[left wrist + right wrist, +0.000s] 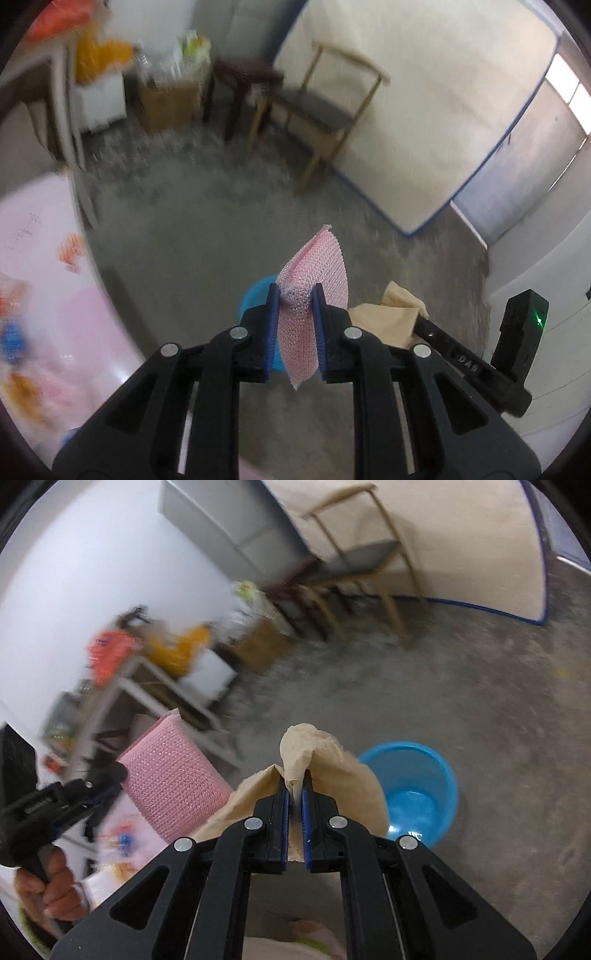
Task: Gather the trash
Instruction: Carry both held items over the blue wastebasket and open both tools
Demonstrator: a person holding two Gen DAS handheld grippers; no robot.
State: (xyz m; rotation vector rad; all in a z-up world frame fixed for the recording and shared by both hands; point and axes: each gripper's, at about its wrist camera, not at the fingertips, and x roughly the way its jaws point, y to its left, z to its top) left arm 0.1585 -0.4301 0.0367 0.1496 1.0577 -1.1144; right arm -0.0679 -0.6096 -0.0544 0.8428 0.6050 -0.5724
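Note:
My left gripper (295, 293) is shut on a pink mesh scouring pad (317, 269), which stands up between its blue pads. The same pink pad (173, 779) shows in the right wrist view at the left, held by the left gripper (110, 781) in a person's hand (51, 890). My right gripper (296, 781) is shut on a crumpled beige paper (332, 775) that drapes over its fingertips; this beige paper (388, 314) also appears right of the pad in the left wrist view. A blue plastic bin (413, 794) stands on the floor just right of the right gripper; the bin (255, 295) peeks from behind the left fingers.
The concrete floor (192, 236) spreads ahead. A wooden chair (325, 107) and a leaning mattress (424, 110) stand beyond. A cardboard box (170, 99), a white box and a table leg crowd the far left. A pink patterned tablecloth (40, 295) edges the left.

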